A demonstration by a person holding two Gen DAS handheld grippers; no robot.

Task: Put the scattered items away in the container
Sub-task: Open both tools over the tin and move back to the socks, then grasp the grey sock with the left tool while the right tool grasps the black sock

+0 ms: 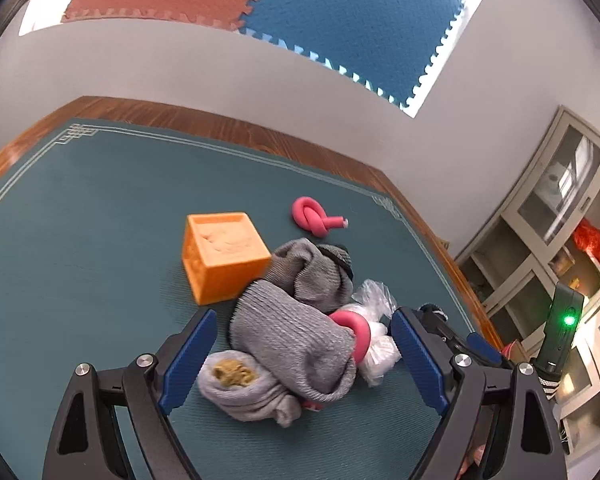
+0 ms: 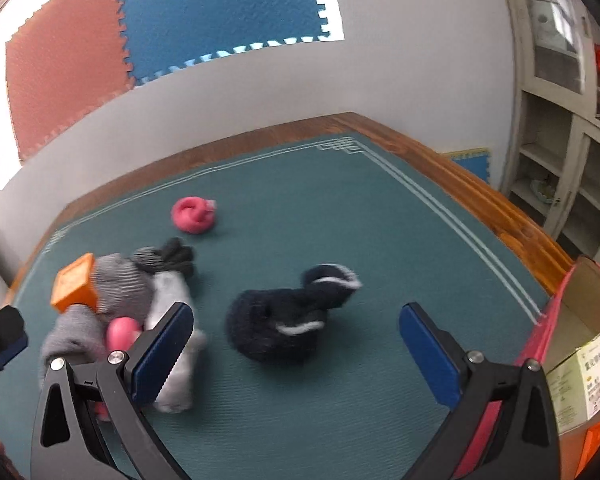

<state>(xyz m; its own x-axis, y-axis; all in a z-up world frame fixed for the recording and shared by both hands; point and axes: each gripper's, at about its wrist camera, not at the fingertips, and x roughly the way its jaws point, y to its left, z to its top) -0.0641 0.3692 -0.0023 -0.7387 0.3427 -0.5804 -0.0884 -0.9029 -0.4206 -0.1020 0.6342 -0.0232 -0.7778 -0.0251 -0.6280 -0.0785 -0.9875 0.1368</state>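
Observation:
A heap of grey socks (image 1: pixel 296 332) lies on the green mat, with a pink foam ring (image 1: pixel 358 330) and a clear plastic bag (image 1: pixel 374 320) tucked against it. My left gripper (image 1: pixel 302 354) is open, its blue pads either side of that heap. An orange cube (image 1: pixel 224 254) stands just behind the socks. A knotted pink foam tube (image 1: pixel 316 220) lies farther back. In the right wrist view a dark navy sock with white stripes (image 2: pixel 288 320) lies ahead of my open right gripper (image 2: pixel 296 354). The grey heap (image 2: pixel 116 300) is to its left. A pink-rimmed container (image 2: pixel 556 320) sits at the right edge.
The green mat (image 1: pixel 100 220) covers a wooden table (image 1: pixel 228 122) set against a grey wall. A cabinet with shelves (image 1: pixel 548 240) stands to the right. A small printed box (image 2: pixel 584 384) lies inside the container. The other gripper's body (image 1: pixel 560 332) shows at the right of the left wrist view.

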